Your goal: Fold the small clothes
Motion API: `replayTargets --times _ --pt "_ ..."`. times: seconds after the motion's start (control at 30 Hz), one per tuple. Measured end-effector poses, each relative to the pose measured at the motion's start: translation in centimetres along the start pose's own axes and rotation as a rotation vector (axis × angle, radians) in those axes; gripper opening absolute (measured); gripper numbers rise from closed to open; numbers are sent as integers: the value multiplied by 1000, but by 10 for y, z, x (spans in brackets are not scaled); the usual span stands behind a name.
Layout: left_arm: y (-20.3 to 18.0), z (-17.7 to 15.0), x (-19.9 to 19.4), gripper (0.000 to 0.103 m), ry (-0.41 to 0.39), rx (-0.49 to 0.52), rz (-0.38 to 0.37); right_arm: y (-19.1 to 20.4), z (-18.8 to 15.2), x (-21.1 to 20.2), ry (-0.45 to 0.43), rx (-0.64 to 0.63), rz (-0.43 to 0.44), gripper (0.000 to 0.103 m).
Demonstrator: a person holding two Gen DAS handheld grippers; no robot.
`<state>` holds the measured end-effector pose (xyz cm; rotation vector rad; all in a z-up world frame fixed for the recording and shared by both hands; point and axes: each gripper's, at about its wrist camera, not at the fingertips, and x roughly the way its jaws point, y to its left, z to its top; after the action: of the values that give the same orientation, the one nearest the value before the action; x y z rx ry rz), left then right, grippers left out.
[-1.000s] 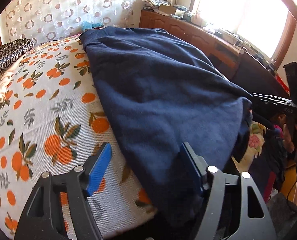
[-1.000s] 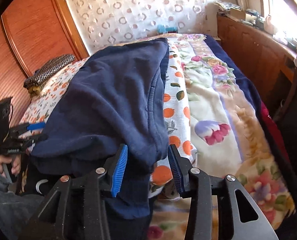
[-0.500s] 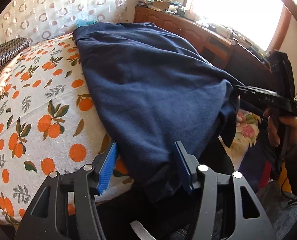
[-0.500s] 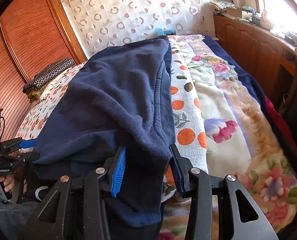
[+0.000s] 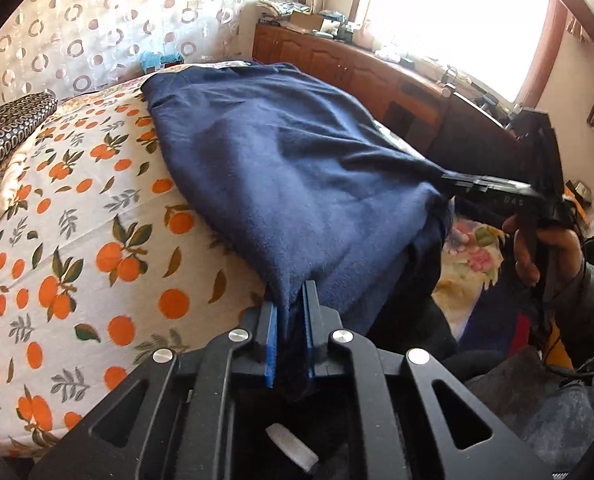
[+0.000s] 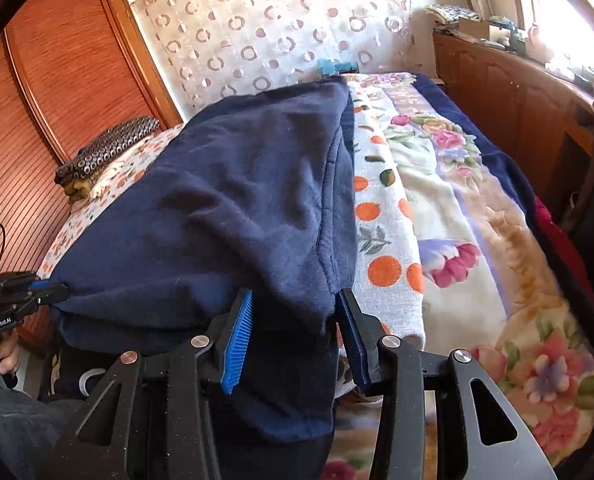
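Observation:
A navy fleece garment [image 5: 297, 184] lies spread across the bed, its near edge hanging over the side. My left gripper [image 5: 289, 300] has its jaws closing, and the blue pads pinch the garment's near left hem between them. The right wrist view shows the same garment [image 6: 237, 200] with a thick bunch of its right hem filling my right gripper [image 6: 296, 300], gripped by the pads. From the left wrist view the right gripper [image 5: 457, 182] pulls that corner taut. The left gripper [image 6: 45, 288] shows at the garment's far left corner.
The bed carries a white sheet with orange prints [image 5: 77, 240] and a floral blanket [image 6: 477, 240] on its right side. A patterned pillow [image 5: 13, 120] lies at the head. A wooden cabinet [image 5: 337, 64] runs under the window, a wardrobe [image 6: 57, 80] stands left. A person's hand [image 5: 537, 248] holds the right gripper.
My left gripper slid over the garment's near hem and its jaws closed onto the cloth. The right gripper kept its hold and hardly moved.

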<state>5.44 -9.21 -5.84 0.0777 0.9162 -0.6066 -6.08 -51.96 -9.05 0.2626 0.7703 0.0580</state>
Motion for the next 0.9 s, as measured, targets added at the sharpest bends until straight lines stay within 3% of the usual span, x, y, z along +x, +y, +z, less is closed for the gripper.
replayTargets --times 0.13,0.47,0.5,0.53,0.63,0.77,0.9 --pt "3 -7 8 12 21 -7 5 0 -2 1 -40 29 -22 49" --pt "6 -6 12 12 20 -21 -7 26 -4 23 58 -84 -90 49" --pt "4 -5 10 12 11 -11 -12 31 -4 25 69 -110 -101 47" --pt "3 -5 6 12 2 -5 -15 35 -4 26 77 -128 -106 35" --pt "3 1 -5 11 -30 -8 -40 33 1 27 93 -135 -105 13" --pt "1 13 -25 11 -86 -2 -68 26 12 17 79 -115 -45 8" --pt "0 36 -46 11 -153 15 -86 26 45 -11 -10 -112 5 7"
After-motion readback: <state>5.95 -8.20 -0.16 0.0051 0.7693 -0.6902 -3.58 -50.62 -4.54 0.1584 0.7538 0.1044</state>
